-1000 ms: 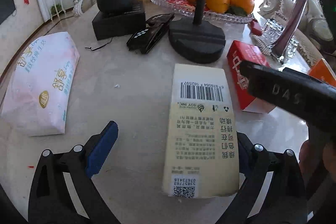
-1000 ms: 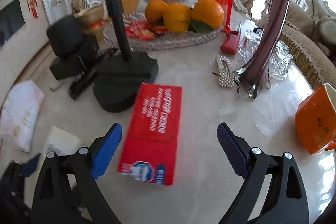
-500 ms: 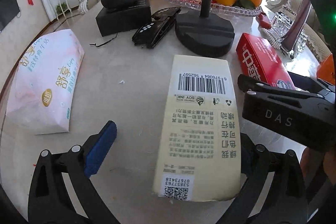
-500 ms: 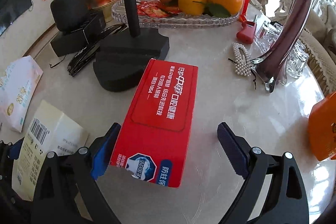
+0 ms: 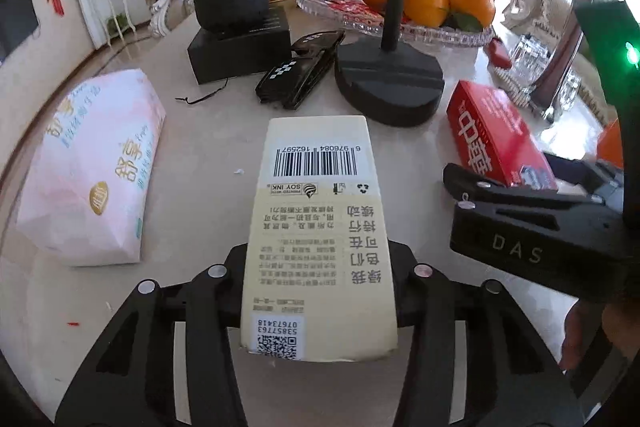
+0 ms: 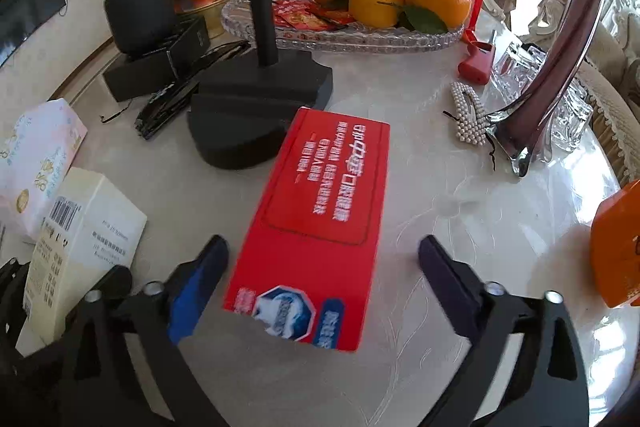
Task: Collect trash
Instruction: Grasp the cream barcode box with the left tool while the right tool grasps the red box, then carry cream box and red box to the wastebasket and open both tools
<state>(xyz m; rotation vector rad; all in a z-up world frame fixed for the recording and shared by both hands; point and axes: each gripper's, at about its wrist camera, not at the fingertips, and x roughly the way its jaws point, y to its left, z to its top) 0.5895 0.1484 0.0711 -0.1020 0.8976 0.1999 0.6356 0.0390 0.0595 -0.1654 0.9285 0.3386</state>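
Note:
A cream carton with a barcode (image 5: 320, 227) lies lengthwise between the fingers of my left gripper (image 5: 320, 267), which is shut on its sides. The carton also shows at the left of the right wrist view (image 6: 80, 227). A red toothpaste box (image 6: 320, 219) lies on the marble table (image 6: 460, 227) between the blue pads of my right gripper (image 6: 320, 275), which is open around its near end without touching it. The red box also shows in the left wrist view (image 5: 492, 139), with the right gripper's body (image 5: 532, 239) beside it.
A black stand base (image 6: 256, 107), black boxes with a speaker (image 5: 236, 39), sunglasses (image 5: 300, 71), a glass tray of oranges (image 6: 380, 7), a pink tissue pack (image 5: 92, 171), a pearl clip (image 6: 468, 115), a glass vase (image 6: 548, 67) and an orange mug (image 6: 616, 243) crowd the table.
My left gripper has closed on the cream carton. My right gripper has moved forward so the red box now lies between its open fingers.

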